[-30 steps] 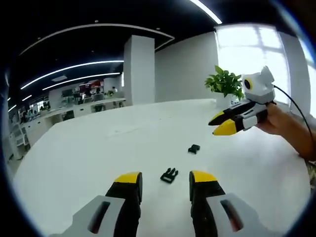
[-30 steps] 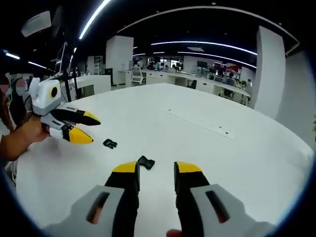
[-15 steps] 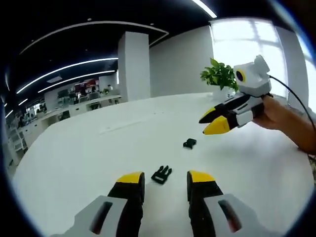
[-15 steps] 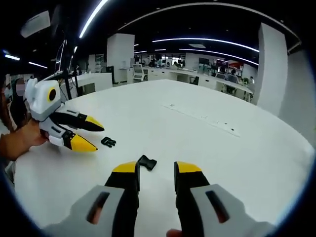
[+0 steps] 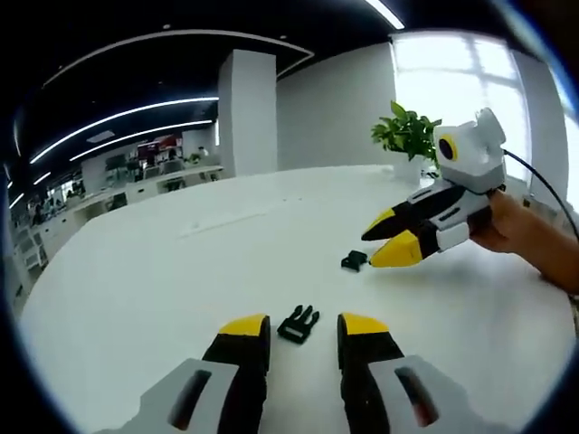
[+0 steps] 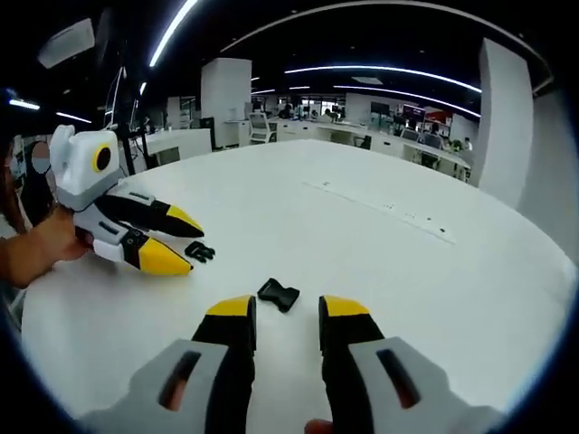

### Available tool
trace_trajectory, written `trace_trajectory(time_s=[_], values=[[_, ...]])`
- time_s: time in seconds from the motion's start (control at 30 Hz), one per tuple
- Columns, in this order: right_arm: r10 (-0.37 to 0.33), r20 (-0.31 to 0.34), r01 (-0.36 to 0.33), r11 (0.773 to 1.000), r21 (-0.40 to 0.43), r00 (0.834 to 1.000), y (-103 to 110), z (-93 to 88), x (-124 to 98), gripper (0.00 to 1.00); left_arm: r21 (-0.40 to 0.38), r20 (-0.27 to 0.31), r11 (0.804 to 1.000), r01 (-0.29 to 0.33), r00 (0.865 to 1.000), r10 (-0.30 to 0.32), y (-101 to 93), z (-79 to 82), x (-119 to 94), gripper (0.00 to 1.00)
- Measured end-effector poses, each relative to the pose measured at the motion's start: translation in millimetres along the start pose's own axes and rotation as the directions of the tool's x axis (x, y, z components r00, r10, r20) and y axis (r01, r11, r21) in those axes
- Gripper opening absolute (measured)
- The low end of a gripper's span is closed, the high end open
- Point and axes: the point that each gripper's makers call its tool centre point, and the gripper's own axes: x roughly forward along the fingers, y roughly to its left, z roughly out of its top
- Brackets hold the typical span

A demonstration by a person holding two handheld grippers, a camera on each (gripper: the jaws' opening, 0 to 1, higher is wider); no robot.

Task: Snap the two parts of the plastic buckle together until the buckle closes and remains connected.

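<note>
Two black buckle parts lie apart on the white table (image 5: pixel 136 289). The pronged part (image 5: pixel 298 324) sits just ahead of my left gripper (image 5: pixel 303 330), between its open yellow tips. The socket part (image 5: pixel 355 261) lies a little farther, right at the open tips of my right gripper (image 5: pixel 376 246), which a hand holds low over the table. In the right gripper view, the socket part (image 6: pixel 278 294) lies just in front of my right gripper (image 6: pixel 287 312). There the left gripper (image 6: pixel 188 244) comes in from the left with the pronged part (image 6: pixel 199 251) at its tips.
A potted plant (image 5: pixel 409 149) stands at the table's far edge by a bright window. A white pillar (image 5: pixel 246 122) and office desks (image 6: pixel 362 145) lie beyond the table. The person's hand (image 6: pixel 41 249) holds the left gripper.
Both grippers have come lower and closer to the buckle parts, each now with its tips at one part. The parts themselves have not moved on the table.
</note>
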Motion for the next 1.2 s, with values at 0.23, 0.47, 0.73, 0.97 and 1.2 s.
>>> trace_trajectory(time_s=[0.23, 0.47, 0.73, 0.97, 1.2], values=[[0.006, -0.002, -0.006, 1.000, 0.004, 1.000, -0.2, -2.6, 3.8, 0.27, -0.003, 0.003, 1.000, 0.003, 1.000, -0.003, -3.1, -0.8, 0.1, 0.28], [0.022, -0.002, -0.021, 1.000, 0.018, 1.000, 3.0, -4.5, 5.3, 0.26, -0.013, 0.000, 1.000, 0.000, 1.000, 0.000, -1.6, -1.0, -0.8, 0.23], [0.058, -0.013, -0.058, 0.998, 0.028, 0.998, 12.8, -4.2, 5.0, 0.25, -0.009, 0.001, 1.000, 0.005, 1.000, -0.005, -5.6, -1.4, -2.5, 0.21], [0.088, -0.022, -0.087, 0.996, 0.022, 0.996, 20.1, -3.5, 7.8, 0.22, -0.011, 0.000, 1.000, 0.002, 1.000, -0.002, -0.7, -1.1, -1.0, 0.20], [0.172, -0.024, -0.172, 0.985, 0.013, 0.985, 40.0, -1.9, 6.9, 0.21, -0.011, -0.001, 1.000, -0.001, 1.000, 0.001, -2.9, -1.8, -2.8, 0.17]])
